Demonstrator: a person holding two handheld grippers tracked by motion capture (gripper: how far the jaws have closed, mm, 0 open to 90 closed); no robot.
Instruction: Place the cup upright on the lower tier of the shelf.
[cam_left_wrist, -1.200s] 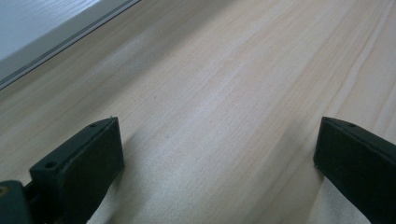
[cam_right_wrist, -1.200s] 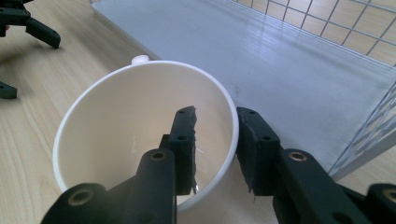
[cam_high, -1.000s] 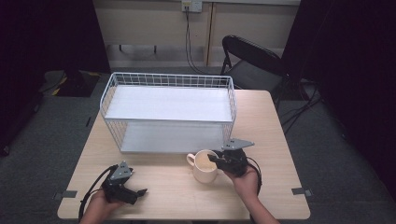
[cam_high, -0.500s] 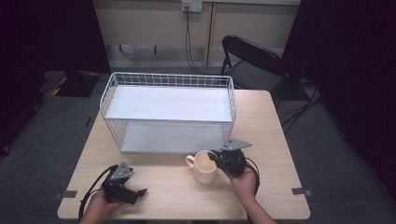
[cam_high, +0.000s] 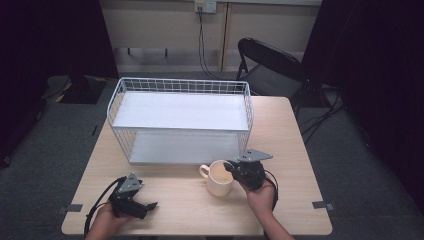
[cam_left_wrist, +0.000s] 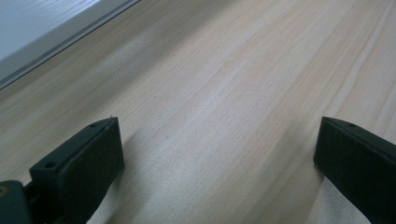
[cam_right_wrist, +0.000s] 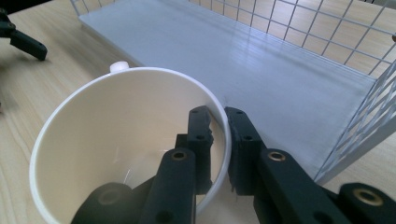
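at the bottom of the right gripper view the right claw (cam_right_wrist: 218, 122) pinches the cream mug (cam_right_wrist: 116, 140) by its rim, one jaw inside, one outside. the left claw (cam_left_wrist: 219, 154) gapes wide, empty, over bare counter (cam_left_wrist: 224, 70). lift the mug level; judged next stop is the wire rack (cam_right_wrist: 261, 56) across the upper frame, so clear its lower shelf edge.

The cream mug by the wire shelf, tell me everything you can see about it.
The mug is cream, glossy like ceramic, round and open-topped, with a handle pointing left in the high view. It looks empty and stands upright on the wooden table, just in front of the white wire shelf. The right gripper is shut on its rim, one jaw inside the wall and one outside.
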